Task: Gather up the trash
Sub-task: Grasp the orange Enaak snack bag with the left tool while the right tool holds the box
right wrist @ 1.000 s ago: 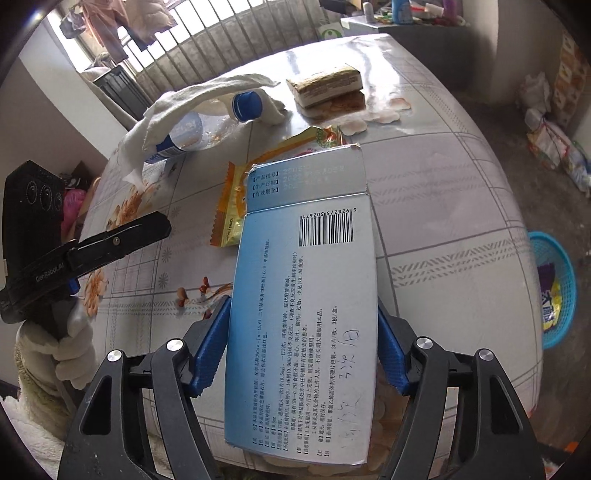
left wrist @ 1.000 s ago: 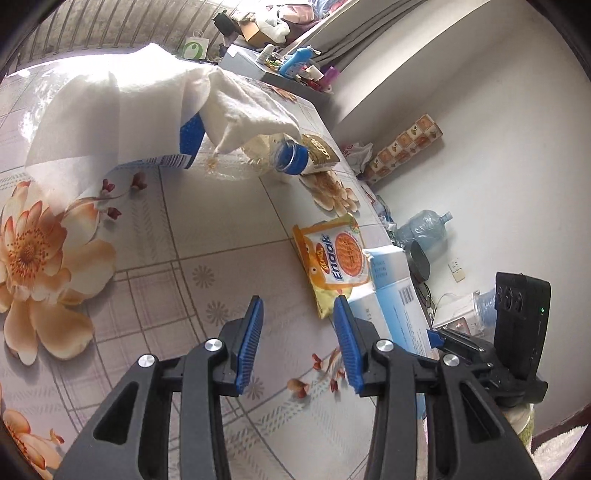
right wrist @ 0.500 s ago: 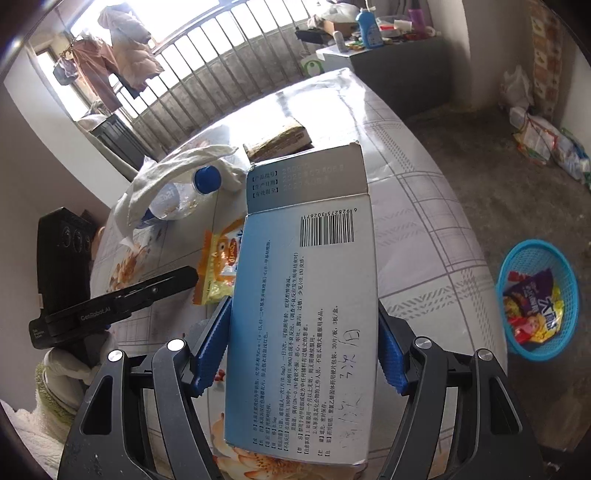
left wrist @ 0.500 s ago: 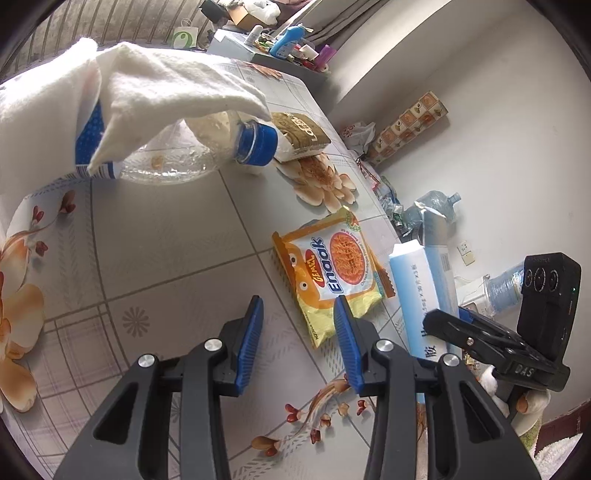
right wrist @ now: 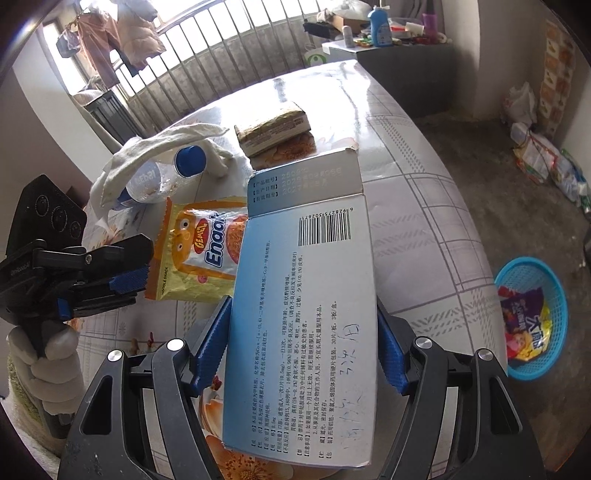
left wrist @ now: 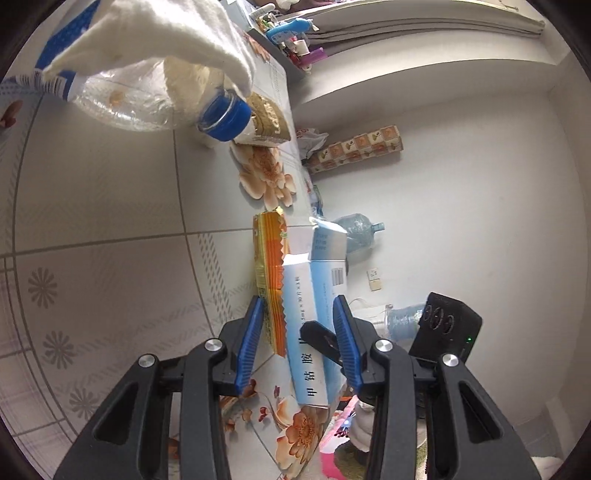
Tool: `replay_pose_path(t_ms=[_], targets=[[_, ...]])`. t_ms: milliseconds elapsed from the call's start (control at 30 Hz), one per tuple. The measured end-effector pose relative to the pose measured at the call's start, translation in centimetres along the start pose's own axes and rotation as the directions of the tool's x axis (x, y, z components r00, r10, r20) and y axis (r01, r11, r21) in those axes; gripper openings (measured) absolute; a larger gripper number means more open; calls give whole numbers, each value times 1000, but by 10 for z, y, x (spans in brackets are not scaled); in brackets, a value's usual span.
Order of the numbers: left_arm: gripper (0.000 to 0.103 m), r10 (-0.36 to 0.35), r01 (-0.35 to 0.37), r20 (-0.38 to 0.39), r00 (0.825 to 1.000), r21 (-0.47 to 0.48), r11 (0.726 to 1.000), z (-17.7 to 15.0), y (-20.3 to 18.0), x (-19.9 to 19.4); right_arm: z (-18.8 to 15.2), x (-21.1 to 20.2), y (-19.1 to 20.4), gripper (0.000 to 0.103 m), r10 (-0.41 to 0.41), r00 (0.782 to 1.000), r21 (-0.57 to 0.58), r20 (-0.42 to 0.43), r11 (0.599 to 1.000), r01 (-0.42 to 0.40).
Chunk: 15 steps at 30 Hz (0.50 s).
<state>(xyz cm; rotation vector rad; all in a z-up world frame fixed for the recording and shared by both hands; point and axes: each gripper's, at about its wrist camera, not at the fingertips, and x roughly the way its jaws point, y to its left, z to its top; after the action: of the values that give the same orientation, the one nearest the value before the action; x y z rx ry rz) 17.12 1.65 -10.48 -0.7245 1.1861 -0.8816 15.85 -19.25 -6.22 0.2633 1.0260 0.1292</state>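
A: Nearest the right camera, the right gripper is clamped on the blue-and-white medicine box, both blue pads pressed flat on its long sides. The box's long axis runs straight out along the fingers, its open flap at the far end.

B: And the left gripper?

A: Its jaws stand partly apart with nothing pinched between them. In the right view the left gripper sits at the left edge, held in a gloved hand, its tips just beside the lower left corner of the noodle snack packet.

B: So which hand is closer to that packet?

A: The left one, clearly. From the left camera the packet appears edge-on, lying flat on the floral tablecloth, its long axis running away from the jaws and its near end between the blue pads or just beyond them; contact cannot be told. The held box crowds in immediately on the right of it.

B: Farther out?

A: A clear bottle with a blue cap lies on its side under a white cloth, with a brown wrapped block behind it.

B: Where does the trash go?

A: Probably the blue basket on the floor, off the table's right side, already holding wrappers. The right hand's box is the nearer load for it
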Motion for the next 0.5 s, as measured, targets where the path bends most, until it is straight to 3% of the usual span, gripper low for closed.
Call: replay_pose_path(t_ms=[100,167,233,400,500], targets=[[33,102,-101,-7,995,50,994,-2,-8,8,-1,-2,-3,66,6,1000,1,7,1000,-6],[17,180,-179,-1,984,81,980,-3,-12,14,-1,-3,-4,66,12,1000,7,11,1000,-12],[11,240,-239,7,971,115,964,-4,-16,18,-2,-5,-7,66,28,999,26,19,999,-29],[5,269,-275,57,962,225,935,-7,-45,14,-5,-22,-19,66,76,995,90,65,993,-82],[4,255,-263,65,965,274,925,-7,-67,16,-8,-44,-35,66,90,988,140,126,984,-108]])
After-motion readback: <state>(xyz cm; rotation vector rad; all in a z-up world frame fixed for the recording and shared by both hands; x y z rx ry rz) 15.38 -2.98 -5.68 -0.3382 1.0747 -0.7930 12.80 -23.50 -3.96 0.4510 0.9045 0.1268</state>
